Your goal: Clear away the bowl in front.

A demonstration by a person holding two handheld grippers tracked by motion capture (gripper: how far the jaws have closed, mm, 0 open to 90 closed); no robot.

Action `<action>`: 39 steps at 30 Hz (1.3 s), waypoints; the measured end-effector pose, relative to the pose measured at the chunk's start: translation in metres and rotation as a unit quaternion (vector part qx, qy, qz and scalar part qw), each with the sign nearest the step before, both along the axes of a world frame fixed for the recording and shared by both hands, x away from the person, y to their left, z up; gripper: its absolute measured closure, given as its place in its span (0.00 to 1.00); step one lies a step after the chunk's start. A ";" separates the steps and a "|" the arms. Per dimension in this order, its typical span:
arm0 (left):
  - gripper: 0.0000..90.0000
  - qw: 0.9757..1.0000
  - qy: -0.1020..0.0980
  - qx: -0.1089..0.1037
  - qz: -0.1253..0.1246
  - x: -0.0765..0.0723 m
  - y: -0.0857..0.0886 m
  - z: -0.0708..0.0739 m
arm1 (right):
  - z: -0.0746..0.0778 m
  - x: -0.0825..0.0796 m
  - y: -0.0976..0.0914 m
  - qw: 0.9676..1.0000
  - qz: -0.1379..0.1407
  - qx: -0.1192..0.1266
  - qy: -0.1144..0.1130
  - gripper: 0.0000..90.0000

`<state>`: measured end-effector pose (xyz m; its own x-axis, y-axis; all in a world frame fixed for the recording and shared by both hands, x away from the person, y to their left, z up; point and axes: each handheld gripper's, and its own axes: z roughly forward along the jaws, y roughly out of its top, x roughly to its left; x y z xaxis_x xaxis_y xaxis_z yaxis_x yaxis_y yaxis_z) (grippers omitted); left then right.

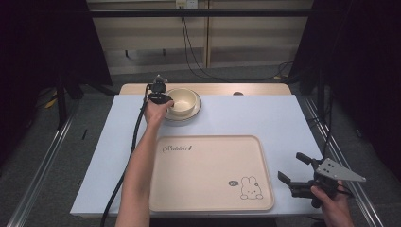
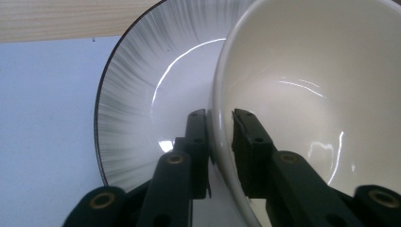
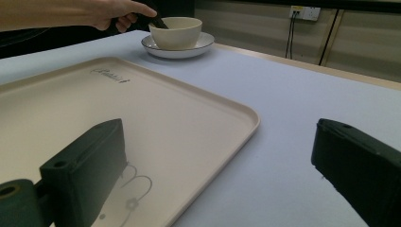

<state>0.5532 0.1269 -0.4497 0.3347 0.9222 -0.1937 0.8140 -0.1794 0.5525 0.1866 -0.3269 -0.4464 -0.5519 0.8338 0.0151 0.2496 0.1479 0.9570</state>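
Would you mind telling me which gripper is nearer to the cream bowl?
Left. The left gripper has its jaws astride the cream bowl rim; the right gripper sits open beside the tray's near right corner.

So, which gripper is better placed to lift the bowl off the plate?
The left gripper. Its jaws already straddle the rim of the bowl, one inside and one outside. The right gripper is open, far from the plate, beside the tray.
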 end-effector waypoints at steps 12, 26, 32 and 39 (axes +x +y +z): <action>0.93 0.999 0.016 -0.045 0.026 0.000 0.006 0.000 | 0.000 0.000 0.000 1.000 -0.008 0.003 -0.001 0.04; 0.93 0.997 0.022 -0.062 0.047 -0.002 0.015 0.002 | 0.001 -0.001 -0.002 1.000 -0.002 0.011 -0.007 0.01; 0.93 0.996 0.024 -0.062 0.054 -0.003 0.017 0.004 | 0.000 0.000 -0.001 1.000 -0.008 0.008 -0.003 0.01; 0.93 0.996 0.016 -0.067 0.061 -0.005 0.023 0.008 | 0.000 0.000 -0.001 1.000 -0.010 0.007 -0.003 0.00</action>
